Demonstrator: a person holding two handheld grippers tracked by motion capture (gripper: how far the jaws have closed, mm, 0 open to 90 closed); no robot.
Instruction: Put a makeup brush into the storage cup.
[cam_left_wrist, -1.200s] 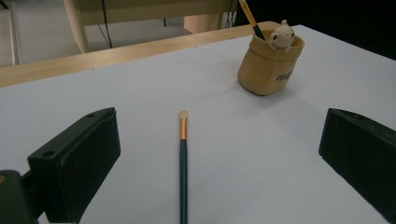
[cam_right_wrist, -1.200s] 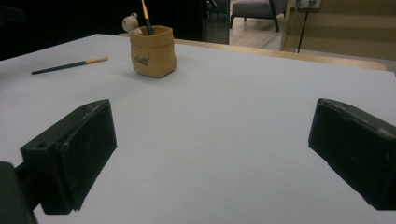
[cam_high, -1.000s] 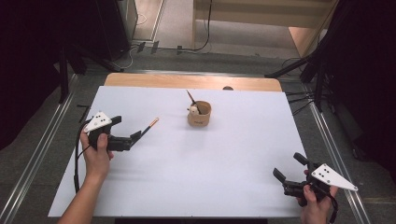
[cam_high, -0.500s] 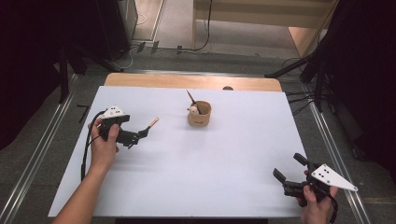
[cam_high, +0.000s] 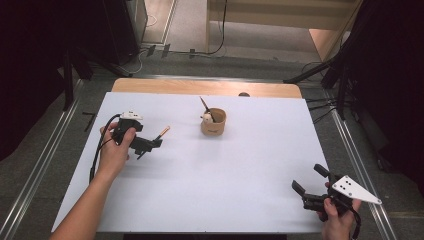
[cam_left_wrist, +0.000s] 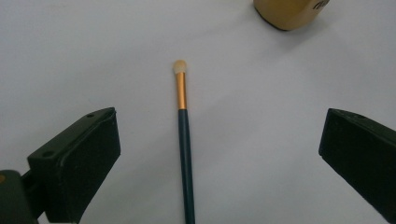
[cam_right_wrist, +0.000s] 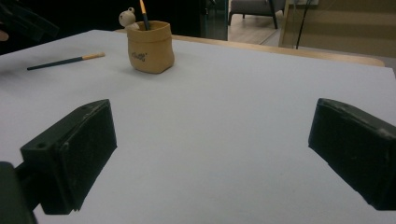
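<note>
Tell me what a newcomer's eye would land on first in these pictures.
First, the slim dark brush with a copper band and pale tip, lying flat on the white table between the open jaws of the left gripper. Next, the small tan pot toward the table's far middle, with another brush and a little figure sticking out of it. Last, the right gripper at the near right corner, jaws wide apart, holding nothing.

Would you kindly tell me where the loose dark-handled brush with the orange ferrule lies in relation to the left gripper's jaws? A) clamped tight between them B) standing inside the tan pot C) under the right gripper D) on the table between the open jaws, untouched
D: in the left gripper view the dark-handled brush lies flat on the white table, midway between the left gripper's wide-open jaws, touching neither.
</note>
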